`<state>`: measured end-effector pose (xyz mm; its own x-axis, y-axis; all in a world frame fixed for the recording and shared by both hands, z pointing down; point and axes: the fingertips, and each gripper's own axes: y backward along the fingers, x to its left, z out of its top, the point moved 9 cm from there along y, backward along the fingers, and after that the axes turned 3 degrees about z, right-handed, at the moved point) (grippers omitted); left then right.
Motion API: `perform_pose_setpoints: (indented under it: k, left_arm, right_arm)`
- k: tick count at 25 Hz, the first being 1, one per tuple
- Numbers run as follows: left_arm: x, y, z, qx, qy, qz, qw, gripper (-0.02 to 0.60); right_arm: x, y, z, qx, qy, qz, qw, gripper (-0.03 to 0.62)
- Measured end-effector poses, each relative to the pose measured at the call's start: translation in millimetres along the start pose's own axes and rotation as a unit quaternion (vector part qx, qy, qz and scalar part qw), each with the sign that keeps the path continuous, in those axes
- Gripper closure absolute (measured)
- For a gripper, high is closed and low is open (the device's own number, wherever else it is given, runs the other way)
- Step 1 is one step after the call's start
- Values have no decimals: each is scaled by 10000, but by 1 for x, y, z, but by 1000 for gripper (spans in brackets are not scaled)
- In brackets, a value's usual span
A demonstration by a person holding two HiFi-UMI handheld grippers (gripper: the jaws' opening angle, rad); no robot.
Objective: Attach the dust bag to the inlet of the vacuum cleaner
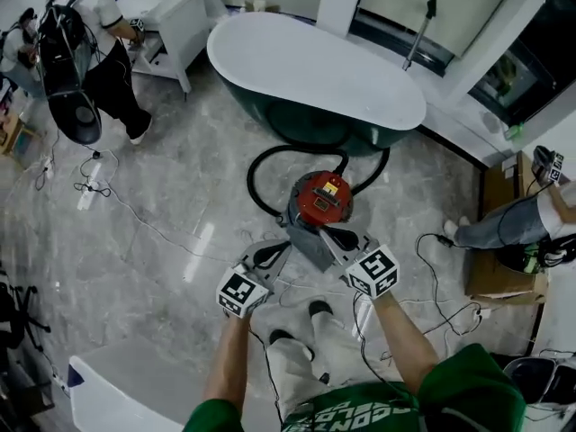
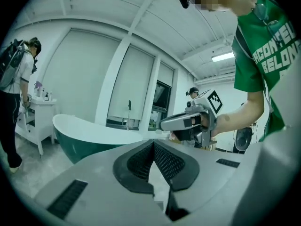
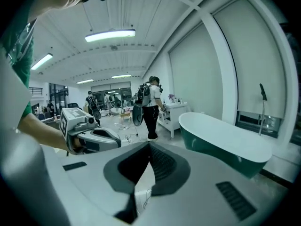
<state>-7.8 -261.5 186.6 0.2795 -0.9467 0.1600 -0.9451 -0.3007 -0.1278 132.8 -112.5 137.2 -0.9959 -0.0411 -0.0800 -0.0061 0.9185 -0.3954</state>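
Note:
The vacuum cleaner (image 1: 322, 198), a round canister with a red top, stands on the grey floor in front of my feet. Its black hose (image 1: 261, 165) loops toward the bathtub. My left gripper (image 1: 277, 248) and right gripper (image 1: 328, 234) are held up side by side above the floor, pointing toward the vacuum cleaner. In the left gripper view the left gripper (image 2: 152, 143) has its jaw tips together with nothing between them, and the right gripper (image 2: 164, 124) hangs beside it. In the right gripper view the right gripper (image 3: 149, 145) is shut and empty, with the left gripper (image 3: 117, 142) alongside. No dust bag shows in any view.
A white and green bathtub (image 1: 306, 70) stands just beyond the vacuum cleaner. A person with a backpack (image 1: 81, 52) stands at a white cabinet (image 1: 175, 12) at the far left. Cables (image 1: 99, 183) trail over the floor. A cardboard box (image 1: 495, 241) and another person's legs (image 1: 504, 223) are at the right.

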Motion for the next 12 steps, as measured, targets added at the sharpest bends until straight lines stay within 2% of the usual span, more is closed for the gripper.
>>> perform_pose_setpoints:
  k: [3,7,12]
  left_arm:
    - [-32,10,47,-88,150,116,9998,578]
    - [-75,10,98,-137,246,188,9994,578]
    - [-126,-11,124,-95,351,453,9983,578]
  right_arm:
    - [26,39,37,-97,98,-44,9999,586]
    - [46,87,55,-154,50,-164,9997,586]
    - [22,146,57,-204,114,-172,9996,586]
